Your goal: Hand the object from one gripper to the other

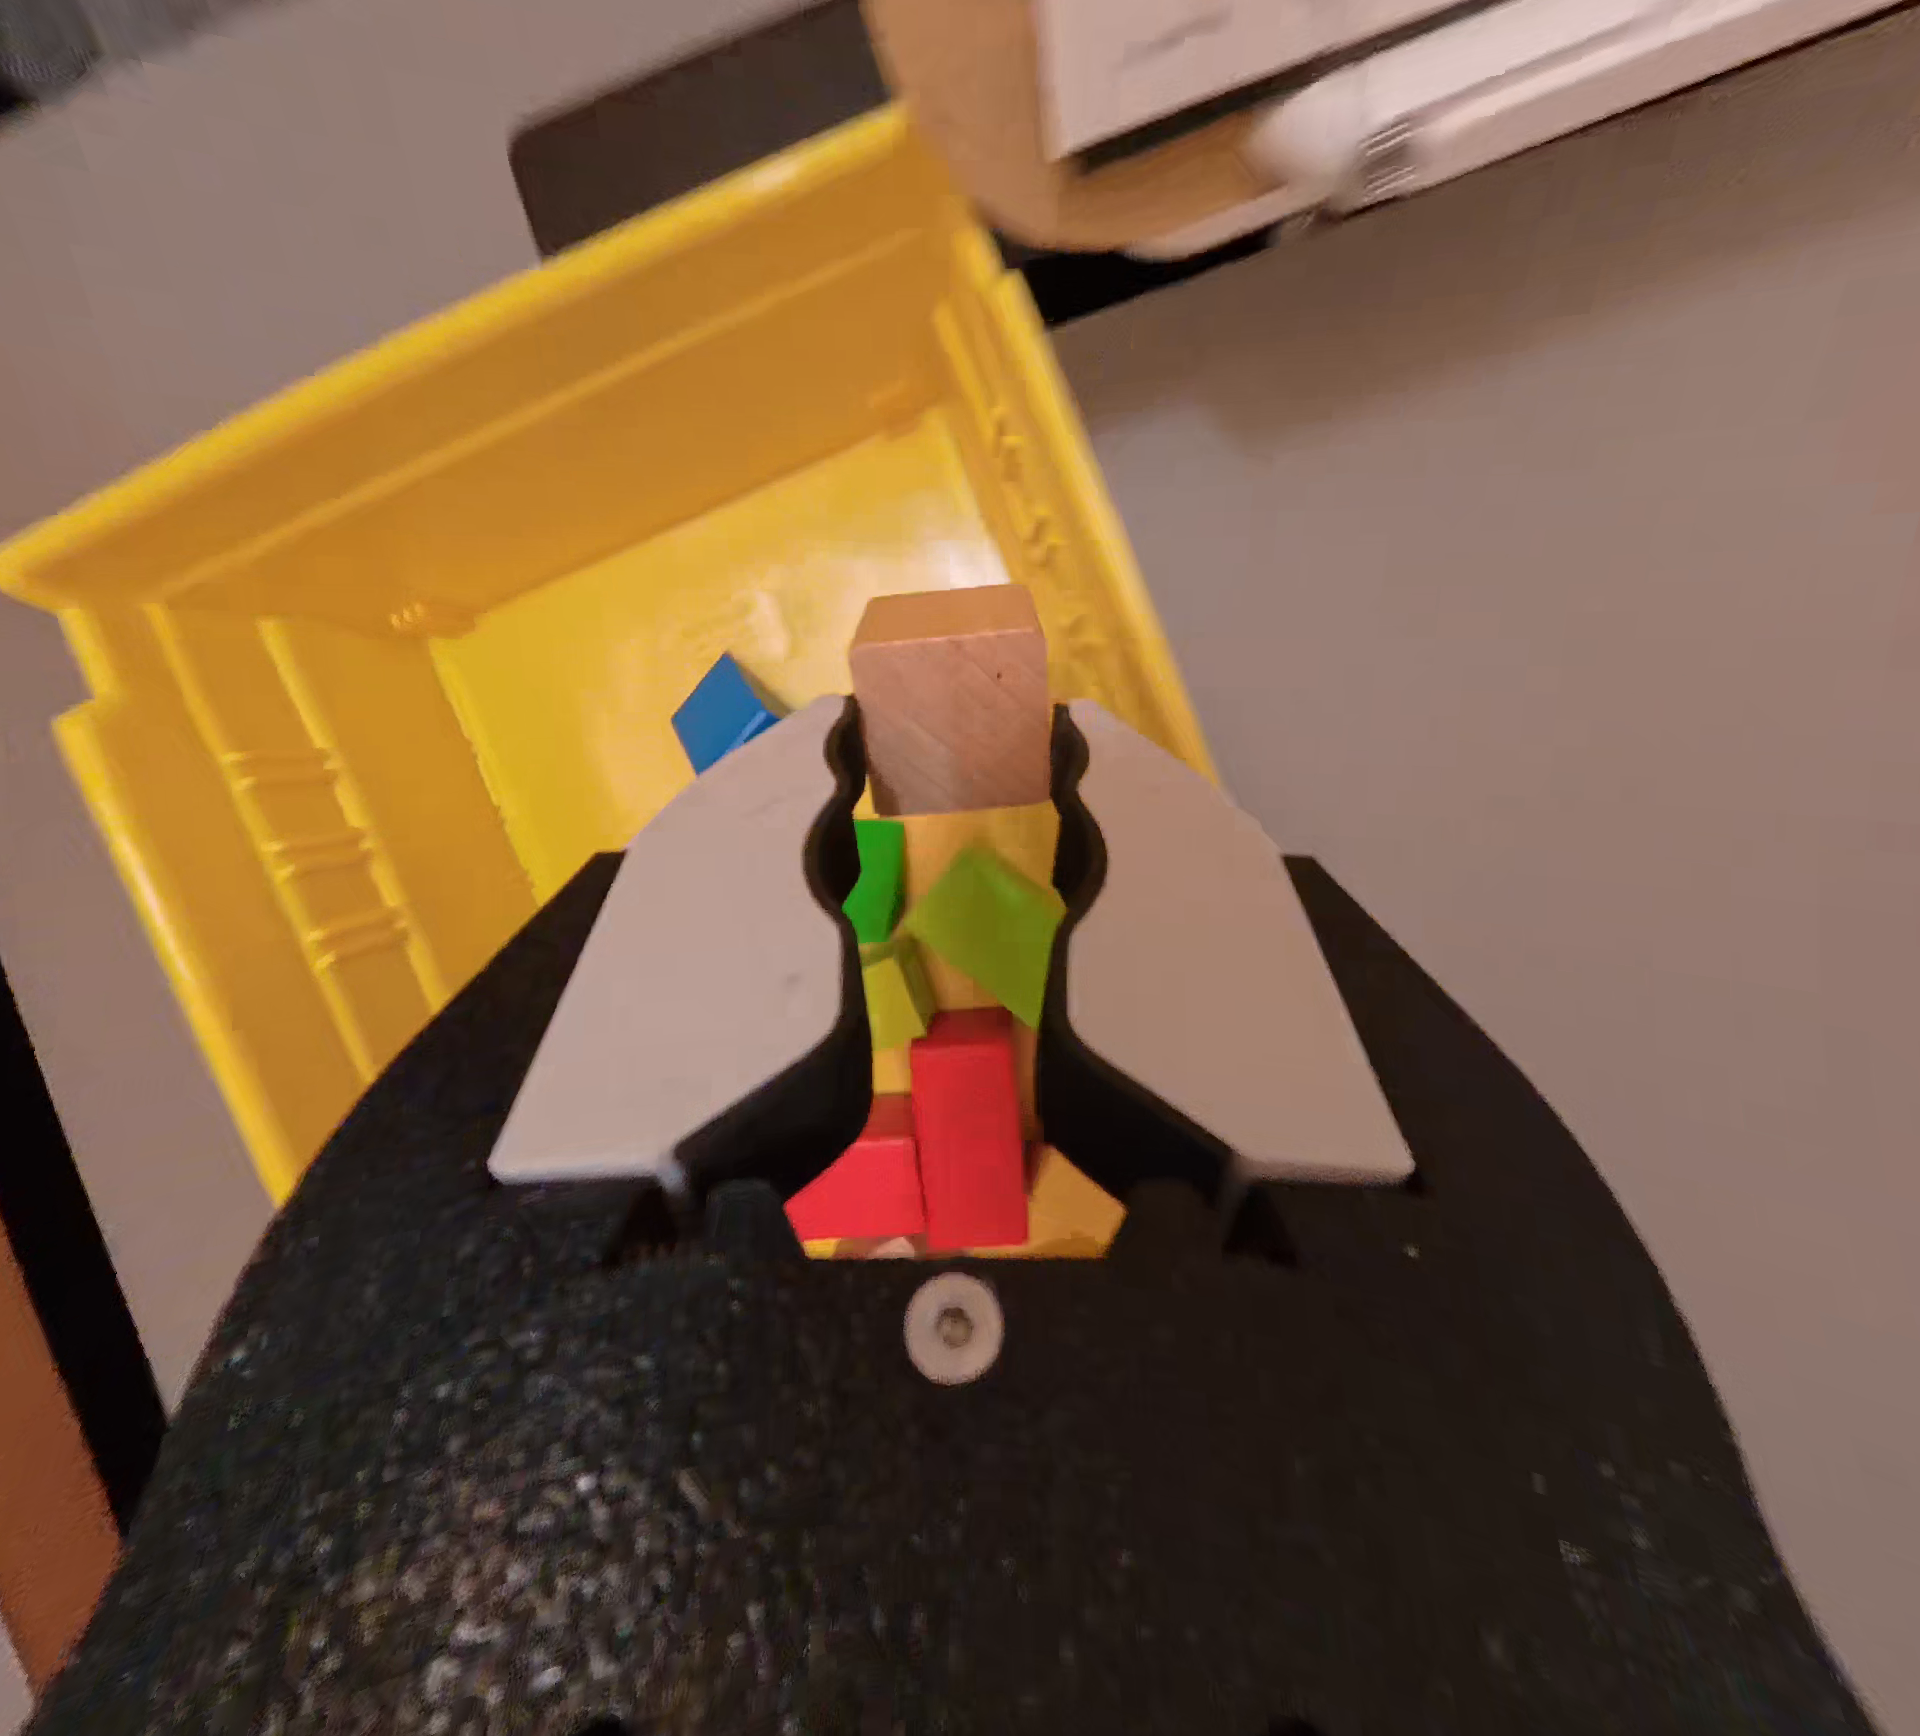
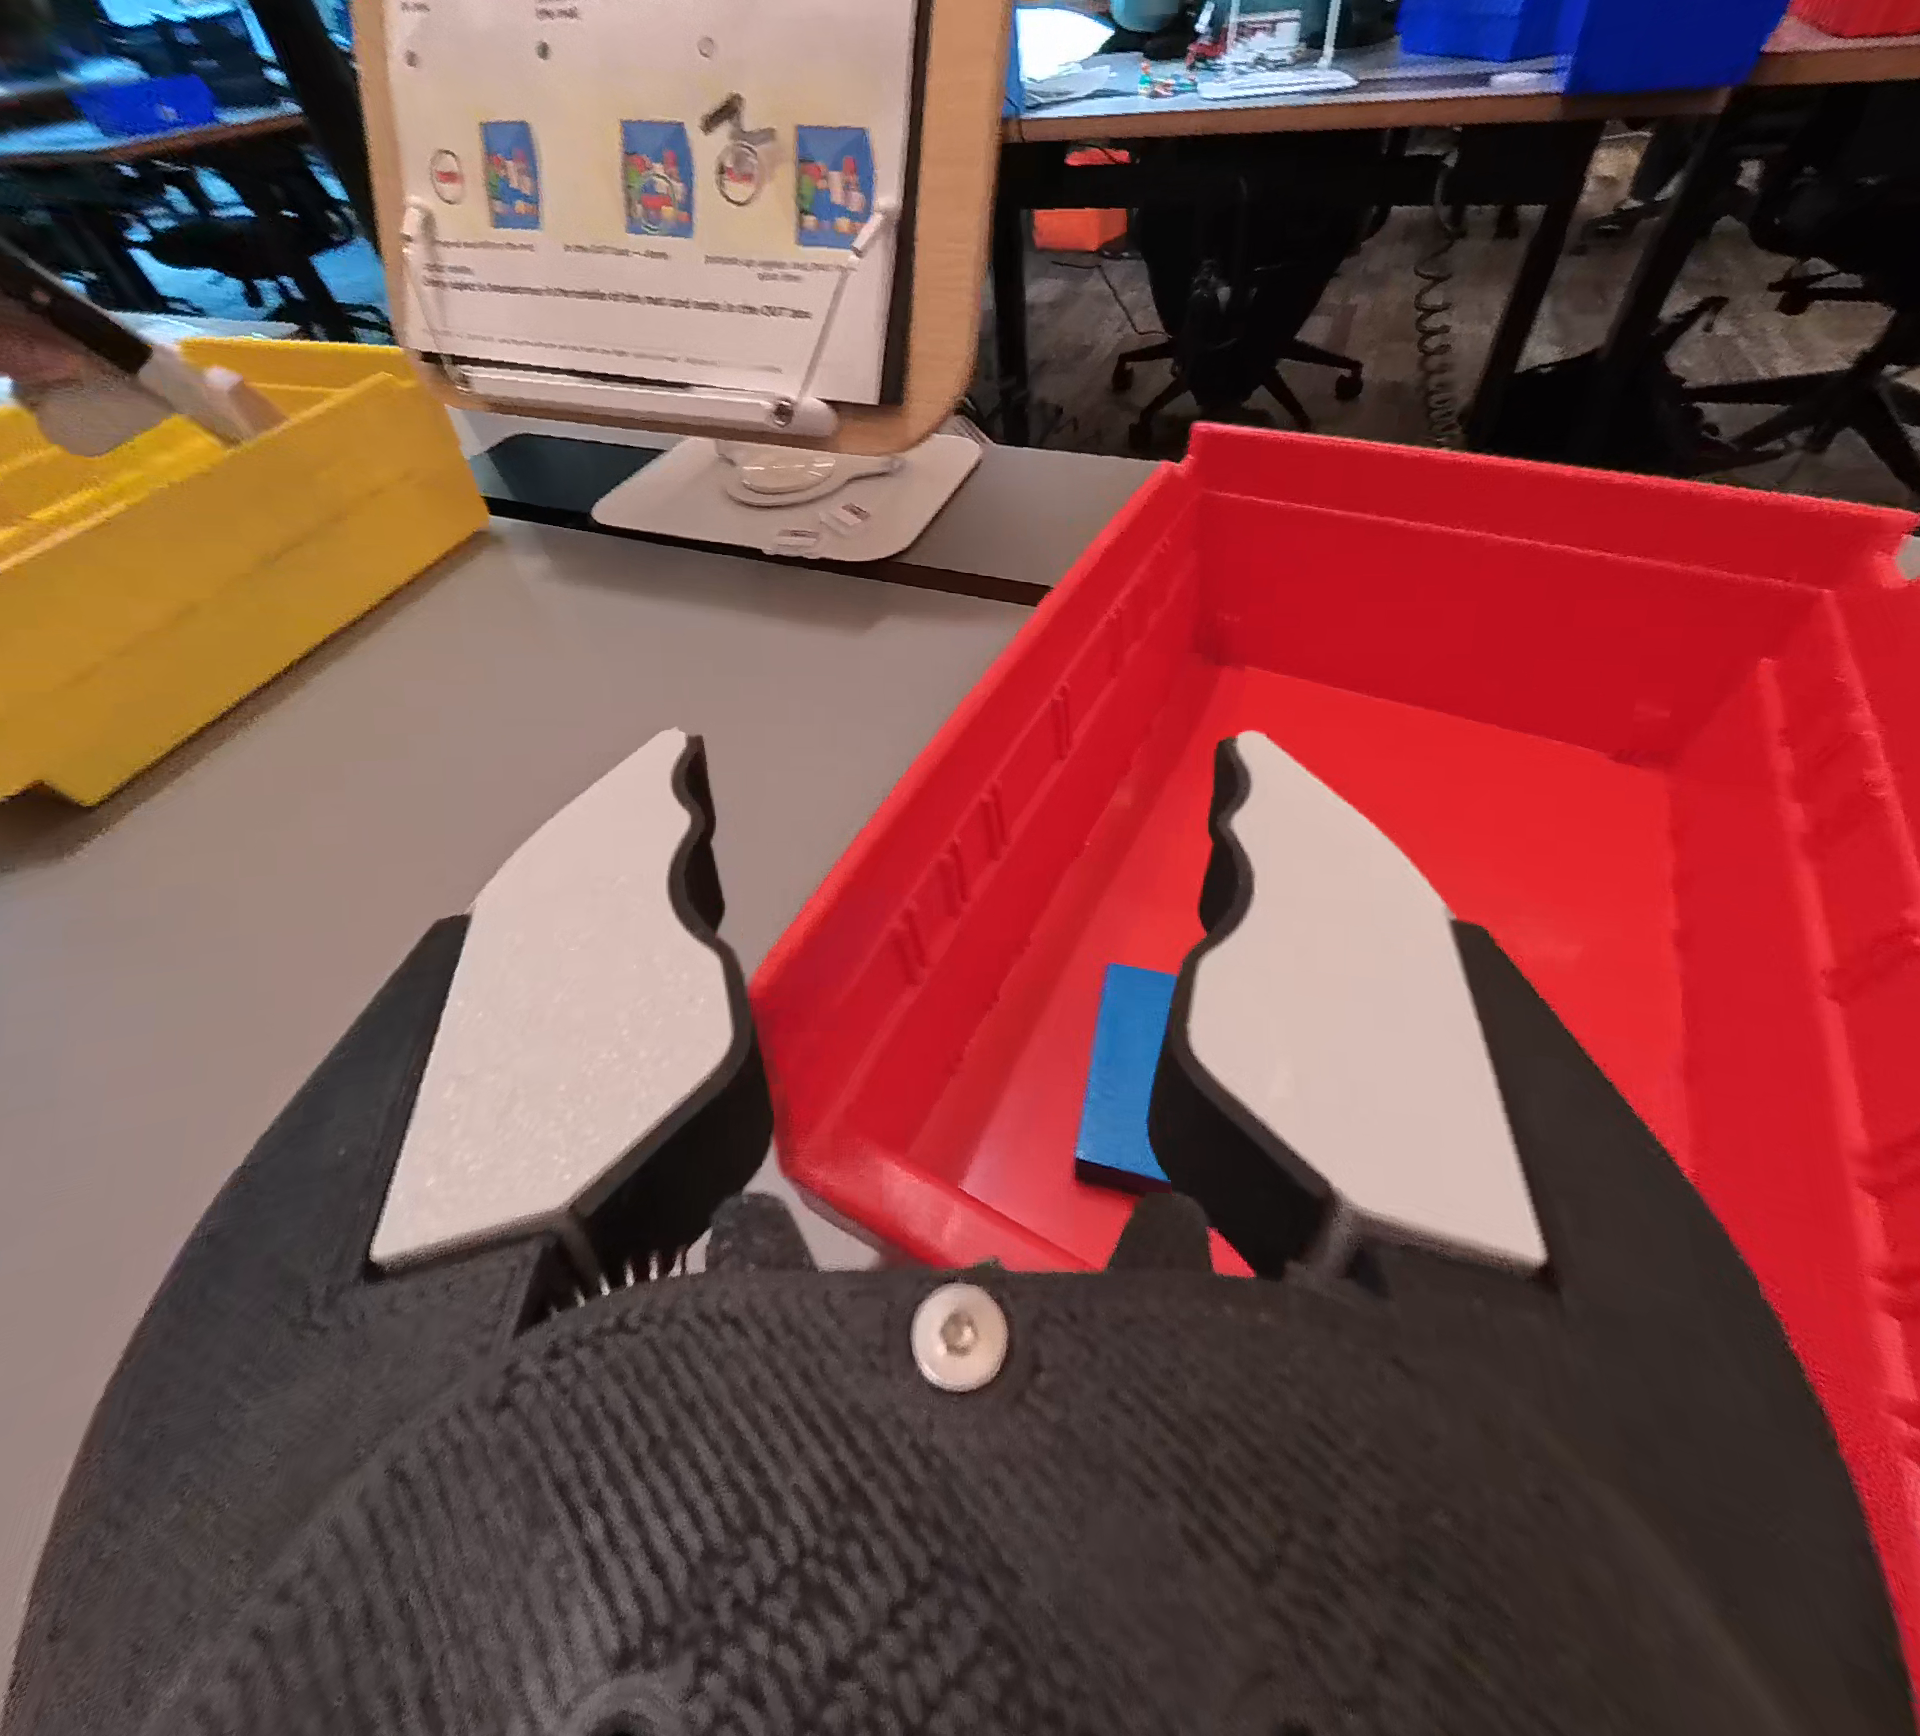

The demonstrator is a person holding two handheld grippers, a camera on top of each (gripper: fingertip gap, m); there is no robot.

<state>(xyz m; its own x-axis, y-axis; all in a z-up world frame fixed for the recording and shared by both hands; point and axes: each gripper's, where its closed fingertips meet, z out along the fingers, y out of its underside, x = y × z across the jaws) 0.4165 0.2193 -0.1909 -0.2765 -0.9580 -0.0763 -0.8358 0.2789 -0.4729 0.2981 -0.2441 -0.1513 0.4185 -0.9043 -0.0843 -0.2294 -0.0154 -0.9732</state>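
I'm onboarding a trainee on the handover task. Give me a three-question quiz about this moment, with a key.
1. True or false: the right gripper is clamped on a block.
2. What does the left gripper hold? A) a blue block B) a plain wooden block C) a red block
3. Fill in: the flat blue block lies on the floor of the ___ bin.

Key:
1. False; its jaws stand wide apart with nothing between them.
2. B; both pads press the wooden block above the yellow bin.
3. Red; it is the red bin.
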